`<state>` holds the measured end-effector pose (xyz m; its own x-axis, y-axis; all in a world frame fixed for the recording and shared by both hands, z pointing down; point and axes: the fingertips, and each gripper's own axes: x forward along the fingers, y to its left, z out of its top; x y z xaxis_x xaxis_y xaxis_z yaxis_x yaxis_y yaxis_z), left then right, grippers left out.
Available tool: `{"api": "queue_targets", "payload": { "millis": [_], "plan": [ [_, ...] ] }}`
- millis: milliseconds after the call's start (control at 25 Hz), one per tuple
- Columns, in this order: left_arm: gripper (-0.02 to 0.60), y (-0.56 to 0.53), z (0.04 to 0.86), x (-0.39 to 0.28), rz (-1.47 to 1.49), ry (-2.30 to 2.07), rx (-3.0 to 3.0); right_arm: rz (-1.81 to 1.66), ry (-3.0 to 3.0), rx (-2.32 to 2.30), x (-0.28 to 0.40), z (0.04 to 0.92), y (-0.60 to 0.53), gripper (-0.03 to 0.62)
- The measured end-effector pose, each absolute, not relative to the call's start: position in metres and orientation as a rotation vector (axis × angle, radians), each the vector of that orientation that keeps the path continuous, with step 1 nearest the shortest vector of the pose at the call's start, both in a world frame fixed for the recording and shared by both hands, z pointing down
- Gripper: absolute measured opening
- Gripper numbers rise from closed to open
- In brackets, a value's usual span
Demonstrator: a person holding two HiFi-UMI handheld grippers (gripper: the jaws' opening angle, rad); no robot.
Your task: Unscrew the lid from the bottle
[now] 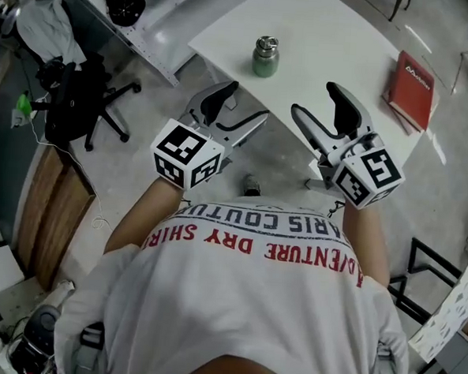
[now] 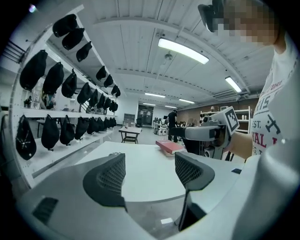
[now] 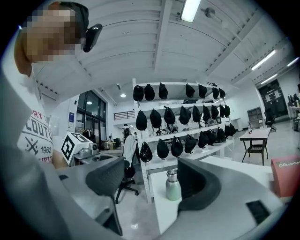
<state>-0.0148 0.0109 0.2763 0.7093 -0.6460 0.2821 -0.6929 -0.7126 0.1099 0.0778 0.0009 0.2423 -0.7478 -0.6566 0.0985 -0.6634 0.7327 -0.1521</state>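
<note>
A small pale green bottle with a silver screw lid stands upright on the white table, near its front left corner. Both grippers hover in front of the table edge, short of the bottle and not touching it. My left gripper is open with nothing between its fingers; in its own view the left gripper looks across the bare tabletop and the bottle is out of frame. My right gripper is open and empty too. In the right gripper view the bottle shows some way beyond the gripper, beside the right finger.
A red book lies at the table's right edge, also seen as the red book. A black office chair stands on the floor to the left. White shelving with several black caps lines the wall behind the table.
</note>
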Motion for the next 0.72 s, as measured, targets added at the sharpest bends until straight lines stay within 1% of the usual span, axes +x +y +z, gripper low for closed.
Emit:
{"api": "queue_targets", "payload": {
  "millis": [200,560,720],
  "plan": [
    [0.334,-0.034,0.290,-0.014,0.376,-1.123,2.716,0.293,-2.873,1.096,0.080,0.255,-0.035,0.333],
    [0.354,-0.088,0.340,-0.013,0.418,-1.111,2.688,0.289,-2.797,1.072,0.073,0.280,-0.061,0.333],
    [0.357,-0.107,0.373,-0.016,0.487,-1.104,2.656,0.334,-2.777,1.074,0.070,0.294,-0.067,0.333]
  ]
}}
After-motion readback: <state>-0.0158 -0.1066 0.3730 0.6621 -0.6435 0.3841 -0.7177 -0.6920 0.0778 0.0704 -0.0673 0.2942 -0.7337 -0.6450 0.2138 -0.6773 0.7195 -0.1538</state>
